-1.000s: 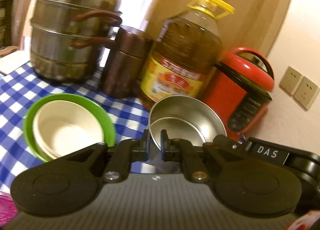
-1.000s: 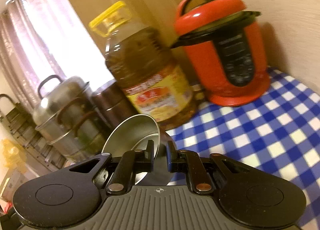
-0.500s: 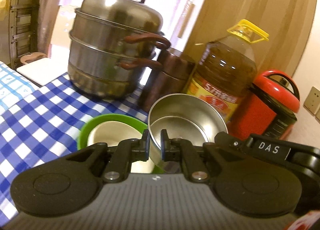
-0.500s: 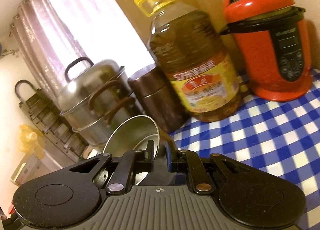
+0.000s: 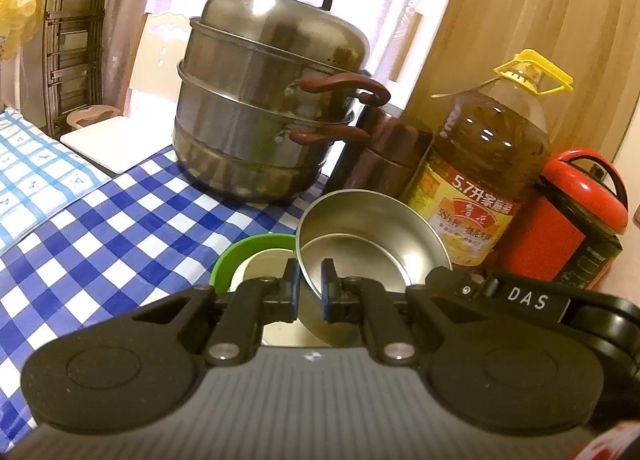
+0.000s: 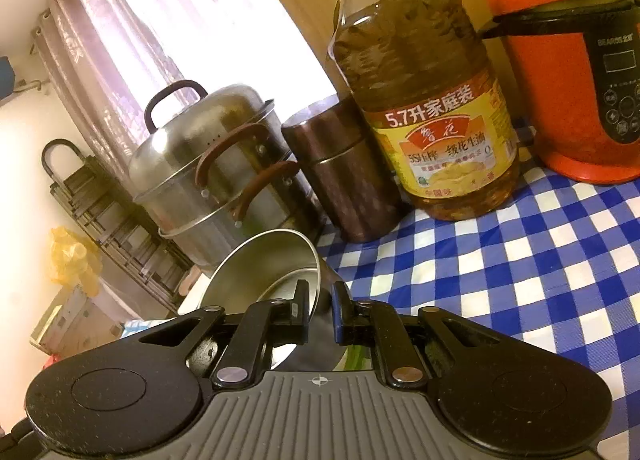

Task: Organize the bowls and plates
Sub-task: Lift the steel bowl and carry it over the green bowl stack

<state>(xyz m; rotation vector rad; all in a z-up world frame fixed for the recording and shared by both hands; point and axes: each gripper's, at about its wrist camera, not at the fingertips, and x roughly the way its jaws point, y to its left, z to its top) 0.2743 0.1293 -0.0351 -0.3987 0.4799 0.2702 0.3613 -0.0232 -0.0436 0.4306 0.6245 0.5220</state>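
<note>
A steel bowl (image 5: 372, 236) hangs tilted above the checked table, held at its rim from two sides. My left gripper (image 5: 308, 286) is shut on the near rim. My right gripper (image 6: 320, 310) is shut on the opposite rim of the same steel bowl (image 6: 260, 268); its black body (image 5: 528, 300) shows at the right of the left wrist view. Just left of and below the steel bowl sits a green bowl (image 5: 236, 256) with a cream bowl (image 5: 260, 264) nested inside, both partly hidden by my left gripper's fingers.
Behind the bowls stand a tiered steel steamer pot (image 5: 268, 99), a brown canister (image 5: 388, 155), a large oil bottle (image 5: 484, 163) and a red electric cooker (image 5: 572, 219). The blue checked cloth (image 6: 520, 280) is bare right of the bowl. A white chair (image 5: 120, 139) stands beyond the table's edge.
Both grippers have carried the steel bowl leftward to the green and cream bowls, which were off to the left and now lie partly under it. Both grips have stayed shut.
</note>
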